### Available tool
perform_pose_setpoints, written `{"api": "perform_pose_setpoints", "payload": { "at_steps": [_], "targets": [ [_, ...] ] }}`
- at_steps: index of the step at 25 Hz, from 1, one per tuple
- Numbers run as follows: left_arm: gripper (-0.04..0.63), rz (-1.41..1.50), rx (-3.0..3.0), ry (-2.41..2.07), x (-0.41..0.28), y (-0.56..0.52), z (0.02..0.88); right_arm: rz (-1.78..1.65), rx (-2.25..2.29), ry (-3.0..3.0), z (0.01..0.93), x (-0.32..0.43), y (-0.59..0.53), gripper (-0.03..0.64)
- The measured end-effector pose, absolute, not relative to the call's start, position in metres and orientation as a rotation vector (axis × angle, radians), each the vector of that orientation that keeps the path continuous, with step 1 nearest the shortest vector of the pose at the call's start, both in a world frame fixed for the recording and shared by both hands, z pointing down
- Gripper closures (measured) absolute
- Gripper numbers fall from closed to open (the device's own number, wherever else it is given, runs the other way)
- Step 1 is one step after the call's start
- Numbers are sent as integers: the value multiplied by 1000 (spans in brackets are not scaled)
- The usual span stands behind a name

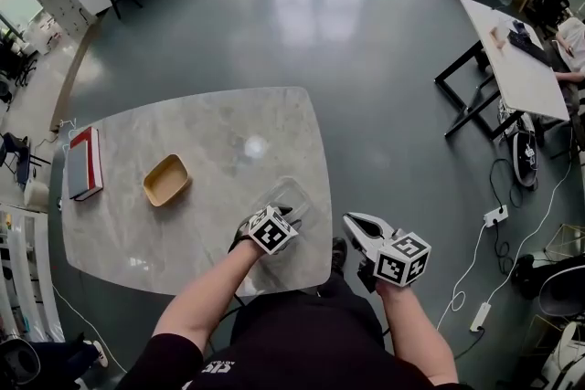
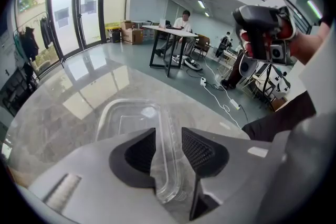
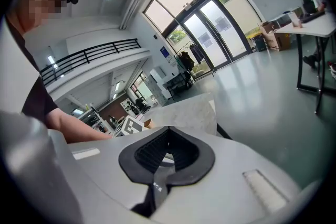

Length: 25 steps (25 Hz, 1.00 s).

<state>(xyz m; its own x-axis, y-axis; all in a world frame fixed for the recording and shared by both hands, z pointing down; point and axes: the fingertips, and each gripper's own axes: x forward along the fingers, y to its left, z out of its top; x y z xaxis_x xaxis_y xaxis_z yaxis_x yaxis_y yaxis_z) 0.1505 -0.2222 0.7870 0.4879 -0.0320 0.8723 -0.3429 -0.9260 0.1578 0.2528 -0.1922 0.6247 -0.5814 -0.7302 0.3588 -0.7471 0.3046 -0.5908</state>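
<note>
The left gripper (image 1: 285,213) reaches over the near right part of the bench (image 1: 183,233), and its jaws are clamped on the rim of a clear plastic container (image 1: 291,195). In the left gripper view the thin transparent wall of the container (image 2: 128,120) runs up between the two ribbed black pads of the left gripper (image 2: 169,147), one pad on the inside and one on the outside. The rest of the container lies on the marble top beyond the jaws, close to the bench's right edge. The right gripper (image 1: 356,224) is held off the bench, just past its near right corner and above the grey floor. In its own view the jaws of the right gripper (image 3: 167,147) are drawn together at the tips with nothing between them. Farther left on the bench, near its middle, lies a shallow tan tray (image 1: 166,180), well apart from the container. A red book (image 1: 85,163) lies flat by the left edge
</note>
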Motion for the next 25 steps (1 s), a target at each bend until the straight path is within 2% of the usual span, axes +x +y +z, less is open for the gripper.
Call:
{"api": "perform_pose_setpoints", "payload": {
  "at_steps": [11, 17, 25],
  "targets": [
    [462, 1571, 2456, -298, 152, -218, 801, 1159, 1457, -2521, 624, 254, -191, 603],
    [465, 1548, 2446, -305, 151, -218, 803, 1169, 1467, -2518, 625, 250, -187, 603],
    [517, 1520, 2409, -300, 150, -214, 805, 1182, 1451, -2514, 625, 243, -180, 603]
  ]
}}
